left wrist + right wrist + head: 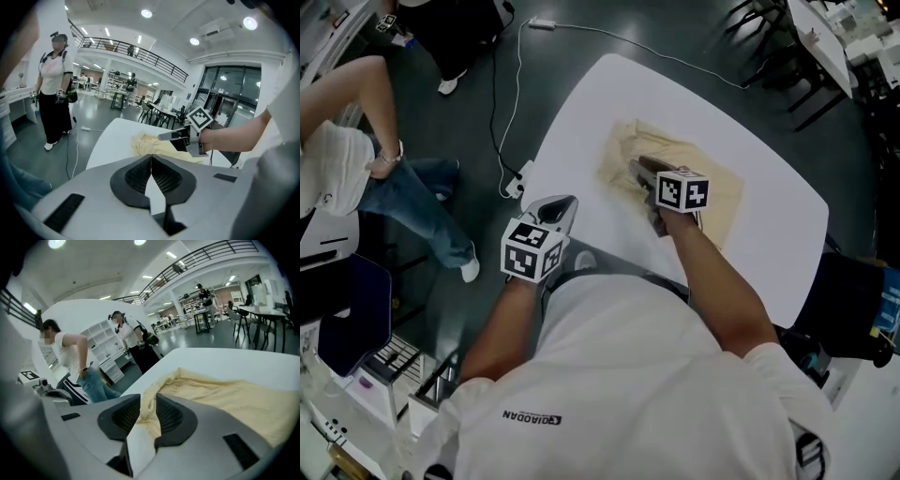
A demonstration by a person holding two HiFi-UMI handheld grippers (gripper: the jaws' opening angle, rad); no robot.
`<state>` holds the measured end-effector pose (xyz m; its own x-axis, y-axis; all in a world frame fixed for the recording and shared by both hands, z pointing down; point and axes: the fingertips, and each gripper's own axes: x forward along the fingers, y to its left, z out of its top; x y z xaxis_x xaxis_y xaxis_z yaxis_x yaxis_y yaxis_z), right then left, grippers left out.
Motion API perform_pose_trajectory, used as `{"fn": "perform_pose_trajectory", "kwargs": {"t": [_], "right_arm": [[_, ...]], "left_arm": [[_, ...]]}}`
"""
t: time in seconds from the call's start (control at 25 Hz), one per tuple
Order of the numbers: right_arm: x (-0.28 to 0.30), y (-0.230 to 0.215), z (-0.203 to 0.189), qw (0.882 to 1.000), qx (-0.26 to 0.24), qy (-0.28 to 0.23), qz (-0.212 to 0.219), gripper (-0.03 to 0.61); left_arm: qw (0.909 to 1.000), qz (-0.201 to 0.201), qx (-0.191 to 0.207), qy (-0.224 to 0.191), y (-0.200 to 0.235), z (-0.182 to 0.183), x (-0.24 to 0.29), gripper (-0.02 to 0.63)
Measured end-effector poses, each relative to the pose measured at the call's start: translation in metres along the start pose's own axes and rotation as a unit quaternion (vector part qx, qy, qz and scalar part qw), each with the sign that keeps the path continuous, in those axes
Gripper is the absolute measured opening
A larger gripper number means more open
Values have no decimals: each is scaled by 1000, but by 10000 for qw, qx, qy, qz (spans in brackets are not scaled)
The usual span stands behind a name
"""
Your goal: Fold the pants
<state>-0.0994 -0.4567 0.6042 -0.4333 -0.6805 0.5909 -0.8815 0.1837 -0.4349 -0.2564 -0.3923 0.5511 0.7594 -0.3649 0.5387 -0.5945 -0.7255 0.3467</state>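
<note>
The right gripper [147, 398] is clamped on the edge of yellow pants [225, 399] on a table [609, 103], the left gripper [151, 157] is closed and empty, and the next move is likely carrying that edge over.

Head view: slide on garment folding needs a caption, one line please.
Right tongs pinch the edge of cream pants on a white table; left tongs hover closed and empty.

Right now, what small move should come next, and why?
Probably open the left gripper and reach it to the pants' near edge. The right gripper's jaws pinch a ridge of cloth at one edge, while the left sits shut and empty over bare table, short of the pants. A second hold would likely keep the fold even.
</note>
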Motion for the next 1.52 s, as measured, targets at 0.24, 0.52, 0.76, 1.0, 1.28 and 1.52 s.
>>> {"fn": "perform_pose_trajectory", "kwargs": {"t": [0.24, 0.52, 0.76, 1.0, 1.28, 1.52], "right_arm": [[-87, -62, -40, 9927, 949, -396, -625, 93], [-181, -114, -65, 9723, 1600, -1034, -1356, 28], [-234, -152, -94, 9567, 1859, -1291, -1829, 26], [-270, -191, -118, 9482, 1987, -1288, -2115, 28], [-272, -251, -149, 9454, 2036, -829, -2405, 97], [-250, -288, -147, 9479, 2222, -692, -2177, 144]], "left_arm": [[9991, -181, 311, 203, -18, 3, 15, 28], [9944, -594, 739, 474, -60, 11, 47, 28], [9906, -978, 758, 582, -100, 10, 69, 28], [9905, -940, 807, 590, -130, 12, 81, 28], [9894, -689, 893, 914, -158, -6, 95, 28], [9912, -530, 771, 932, -186, -5, 105, 28]]}}
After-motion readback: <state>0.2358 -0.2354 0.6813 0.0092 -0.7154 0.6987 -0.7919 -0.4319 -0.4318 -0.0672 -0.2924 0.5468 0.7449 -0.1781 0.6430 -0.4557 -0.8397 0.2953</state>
